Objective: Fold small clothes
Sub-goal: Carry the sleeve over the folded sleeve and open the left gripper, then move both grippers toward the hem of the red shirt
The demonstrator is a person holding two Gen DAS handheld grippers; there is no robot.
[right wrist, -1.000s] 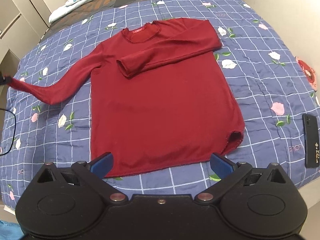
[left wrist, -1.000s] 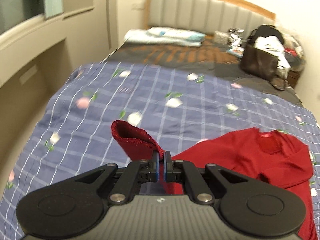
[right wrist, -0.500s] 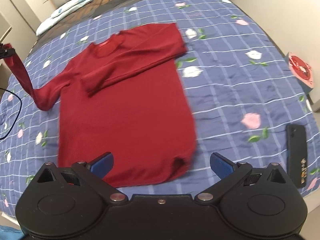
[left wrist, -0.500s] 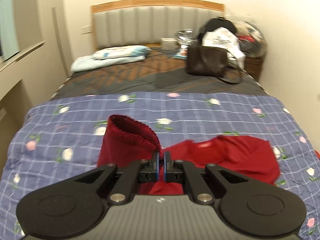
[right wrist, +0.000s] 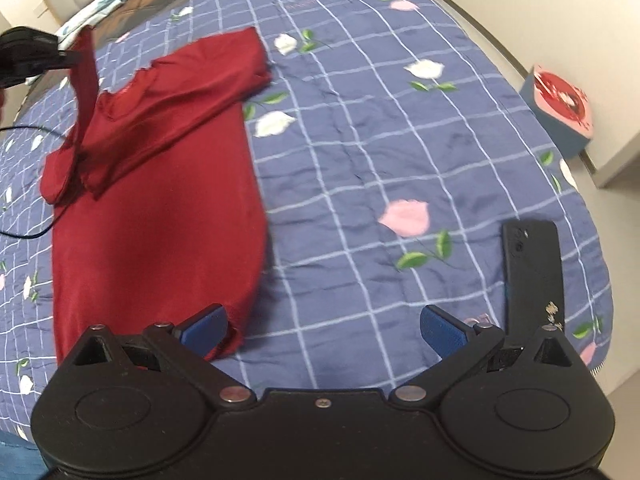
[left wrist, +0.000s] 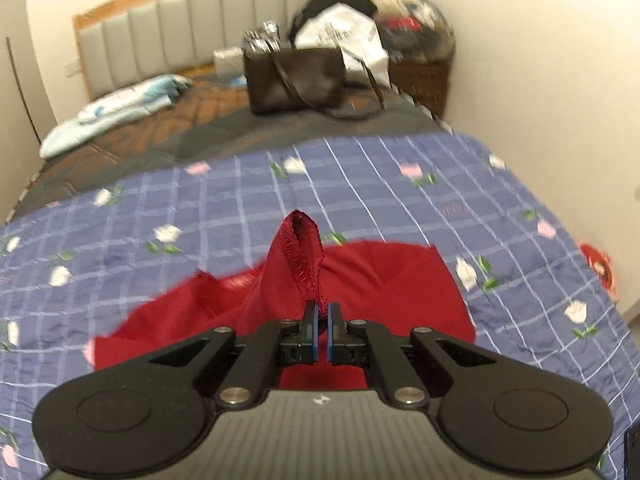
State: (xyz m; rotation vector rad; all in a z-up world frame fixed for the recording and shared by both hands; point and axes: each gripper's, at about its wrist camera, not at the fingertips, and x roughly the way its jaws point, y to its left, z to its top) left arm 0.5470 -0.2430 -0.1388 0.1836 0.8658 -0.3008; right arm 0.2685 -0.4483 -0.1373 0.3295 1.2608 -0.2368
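A dark red long-sleeved sweater (right wrist: 160, 208) lies flat on the blue checked bedspread (right wrist: 360, 152), one sleeve folded across its chest. My left gripper (left wrist: 322, 320) is shut on the cuff of the other sleeve (left wrist: 302, 248) and holds it lifted above the sweater body (left wrist: 380, 280). In the right wrist view that left gripper (right wrist: 74, 56) shows at the upper left, with the sleeve (right wrist: 82, 92) hanging down from it. My right gripper (right wrist: 322, 328) is open, hovering over the bedspread beside the sweater's lower hem corner, with nothing between its fingers.
A black phone (right wrist: 532, 272) lies on the bedspread at the right. A brown handbag (left wrist: 296, 80), pillows (left wrist: 120, 108) and a pile of bags sit by the headboard. A red and blue box (right wrist: 560, 112) stands on the floor past the bed's right edge. A black cable (right wrist: 28, 184) runs at left.
My left gripper has carried the sleeve cuff up and rightward over the sweater body. My right gripper has shifted right, so the sweater now lies to its left.
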